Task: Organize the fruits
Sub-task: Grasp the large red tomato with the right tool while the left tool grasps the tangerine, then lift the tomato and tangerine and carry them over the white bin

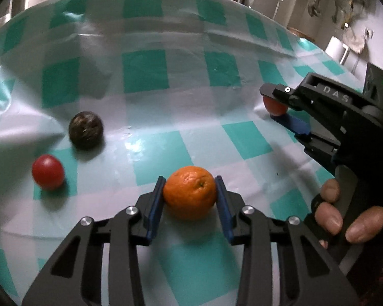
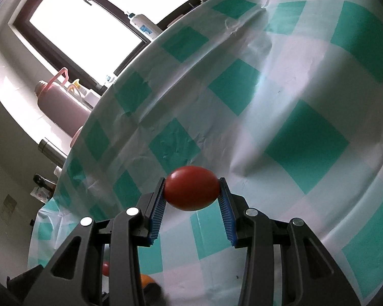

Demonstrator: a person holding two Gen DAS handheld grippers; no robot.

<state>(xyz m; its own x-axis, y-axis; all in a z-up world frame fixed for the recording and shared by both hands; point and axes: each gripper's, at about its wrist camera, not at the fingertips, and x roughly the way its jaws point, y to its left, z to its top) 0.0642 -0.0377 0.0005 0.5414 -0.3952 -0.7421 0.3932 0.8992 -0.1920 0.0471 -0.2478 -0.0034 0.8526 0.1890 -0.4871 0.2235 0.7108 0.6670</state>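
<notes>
Green-checked surface [image 1: 145,71] before me, wide bare cloth ahead to its far edge, my left claw [image 1: 190,193] clamped on the orange [image 1: 190,192], my right claw [image 2: 192,191] clamped on a red tomato [image 2: 191,188], another tomato [image 1: 48,171] and dark round fruit [image 1: 86,130] lying loose at left.

A table covered with a wrinkled, glossy white-and-teal checked tablecloth [image 1: 145,71] fills the foreground. Behind it, a dark-framed window [image 2: 81,23] glows with bright daylight. A pink jug [image 2: 61,107] and a steel flask [image 2: 51,150] stand on a pale counter below it.
</notes>
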